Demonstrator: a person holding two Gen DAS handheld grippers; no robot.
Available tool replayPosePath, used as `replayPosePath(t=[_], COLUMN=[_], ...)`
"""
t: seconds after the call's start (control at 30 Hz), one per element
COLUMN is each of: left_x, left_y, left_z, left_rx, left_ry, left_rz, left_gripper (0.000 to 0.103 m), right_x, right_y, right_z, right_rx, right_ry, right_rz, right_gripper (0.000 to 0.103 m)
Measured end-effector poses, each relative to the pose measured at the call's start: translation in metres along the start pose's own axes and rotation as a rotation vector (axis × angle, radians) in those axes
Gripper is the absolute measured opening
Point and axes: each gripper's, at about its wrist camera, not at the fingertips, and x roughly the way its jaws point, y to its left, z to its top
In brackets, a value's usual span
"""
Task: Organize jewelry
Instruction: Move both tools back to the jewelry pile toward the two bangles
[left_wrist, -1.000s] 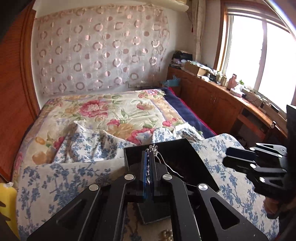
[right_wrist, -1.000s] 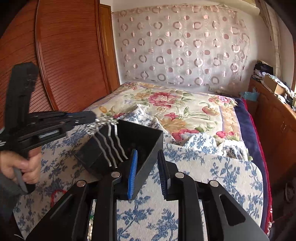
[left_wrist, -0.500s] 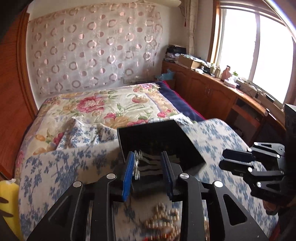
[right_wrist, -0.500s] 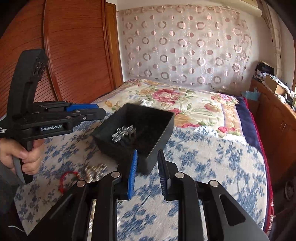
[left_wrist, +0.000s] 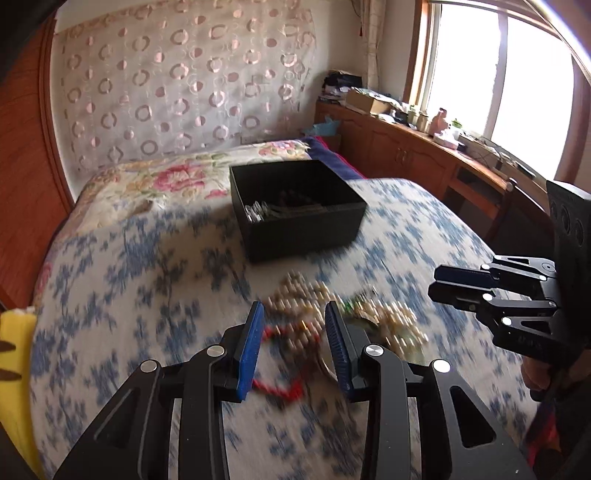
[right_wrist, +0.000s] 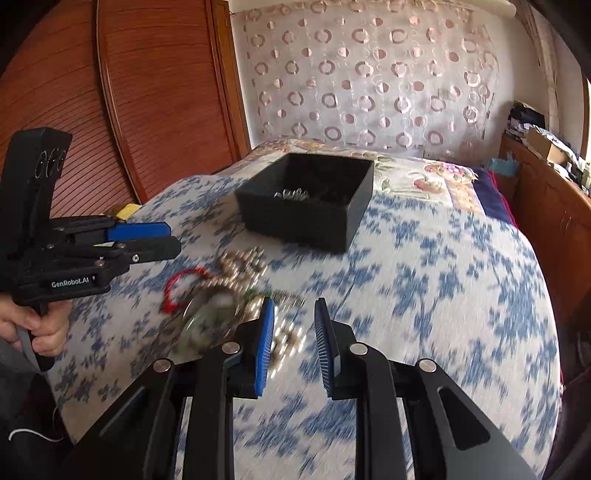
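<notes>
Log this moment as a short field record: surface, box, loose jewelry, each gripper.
surface: bed with blue floral cover
box: black box, open, a silvery piece inside
loose jewelry: blurred pile of beads and a red string, on the cover in front of the box
left gripper: open, nothing held, over the pile
right gripper: open, nothing held

Two wrist fisheyes, both low over the bed (left_wrist: 155, 258), facing the headboard wall.

The left view looks forward and down along its fingers, with the window to its right; the right view does likewise, with the wardrobe (right_wrist: 129, 92) to its left. Both share the black box (left_wrist: 295, 206) (right_wrist: 310, 199), the jewelry pile (left_wrist: 332, 317) (right_wrist: 229, 288) and each other's gripper at the frame edge.
</notes>
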Motion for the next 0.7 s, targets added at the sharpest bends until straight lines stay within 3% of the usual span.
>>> replayPosePath(t=[0.07, 0.2, 0.47, 0.7], left_x=[-0.002, 0.003, 0.023, 0.033], left_y=[-0.004, -0.009, -0.008, -0.010], left_z=[-0.010, -0.020, -0.028, -0.024], left_rx=[-0.015, -0.043, -0.113, -0.110], left_ry=[0.016, 0.051, 0.126, 0.148], left_rz=[-0.019, -0.033, -0.056, -0.040], left_gripper=[0.021, 0.015, 0.014, 0.014], right_x=[-0.006, -0.014, -0.021, -0.018], right_y=[0.005, 0.009, 0.010, 0.007], right_z=[-0.010, -0.025, -0.048, -0.050], right_rx=[0.006, 0.014, 0.026, 0.036], right_ry=[0.000, 0.014, 0.040, 0.041], right_rz=[0.002, -0.009, -0.022, -0.014], right_gripper=[0.025, 0.025, 0.025, 0.025])
